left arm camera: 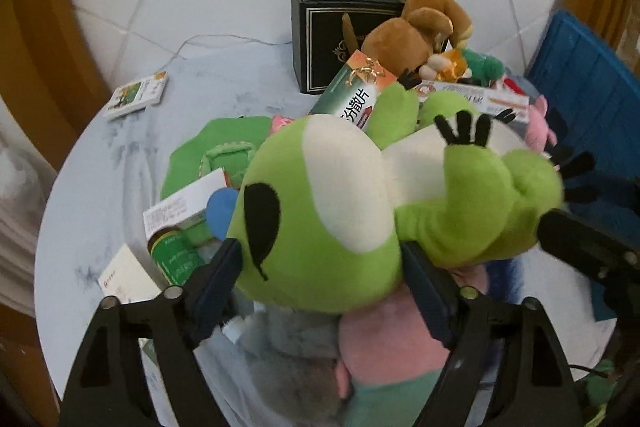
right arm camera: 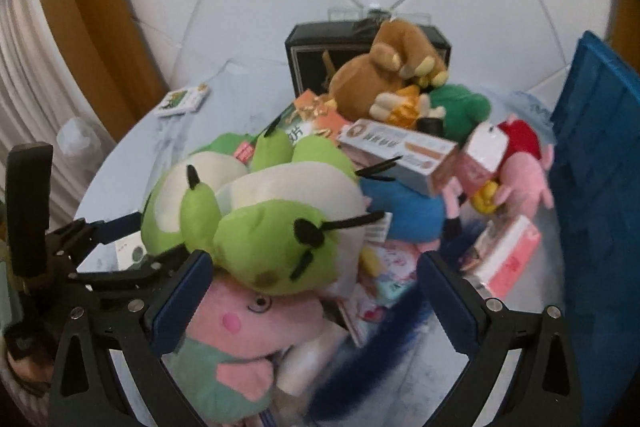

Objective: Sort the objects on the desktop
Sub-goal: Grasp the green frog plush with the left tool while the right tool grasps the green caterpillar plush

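A green and white frog plush [left arm camera: 340, 195] lies on top of the pile on the round table. My left gripper [left arm camera: 320, 267] is shut on the frog's head, one finger at each side. In the right wrist view the same frog plush [right arm camera: 256, 223] lies over a pink pig plush in a green shirt [right arm camera: 240, 331]. My right gripper [right arm camera: 316, 291] is open, its fingers spread wide over the pig plush and some boxes, holding nothing. The left gripper's fingers [right arm camera: 104, 231] show at the left of the right wrist view.
A black box [left arm camera: 320, 39] stands at the back with a brown plush [left arm camera: 416, 31] against it. Medicine boxes [left arm camera: 352, 95], a green bottle [left arm camera: 176, 259] and more plush toys crowd the table. A blue crate [right arm camera: 600, 187] stands at the right. A small box [left arm camera: 136, 95] lies at the far left.
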